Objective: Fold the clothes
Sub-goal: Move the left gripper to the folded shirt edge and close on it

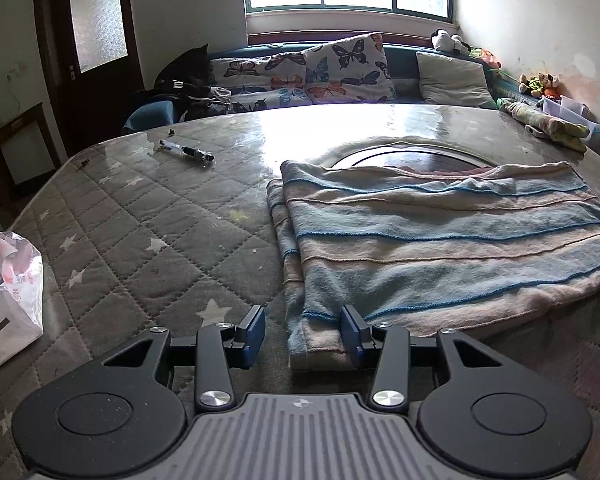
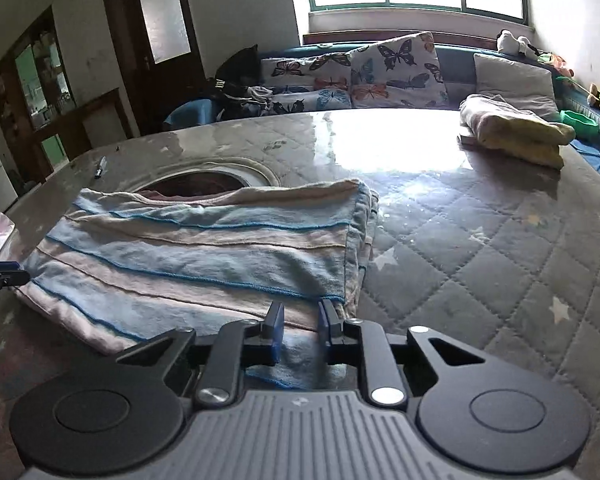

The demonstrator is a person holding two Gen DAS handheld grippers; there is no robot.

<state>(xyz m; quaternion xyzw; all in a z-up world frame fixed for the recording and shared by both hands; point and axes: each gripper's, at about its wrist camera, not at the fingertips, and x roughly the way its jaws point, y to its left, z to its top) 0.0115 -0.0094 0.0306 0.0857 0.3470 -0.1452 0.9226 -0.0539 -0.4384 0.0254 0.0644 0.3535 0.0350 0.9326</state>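
A folded garment [image 1: 440,240] with blue, pink and cream stripes lies flat on the table's grey quilted cover [image 1: 148,220]. My left gripper [image 1: 304,332] is open at the garment's near left corner, which lies between its fingers, with the right pad over the cloth. In the right wrist view the same garment [image 2: 204,252] fills the left half. My right gripper [image 2: 302,320] is open with a narrower gap, low over the garment's near right corner, and cloth shows under the gap. Each gripper's tip peeks into the other's view at the frame edge.
A pen [image 1: 186,152] lies at the table's far left. A plastic bag [image 1: 8,300] stands off its left edge. Another folded yellowish garment [image 2: 516,132] rests at the far right. A round cut-out [image 2: 204,180] in the cover sits behind the striped garment. A sofa with butterfly cushions [image 1: 344,68] lies beyond.
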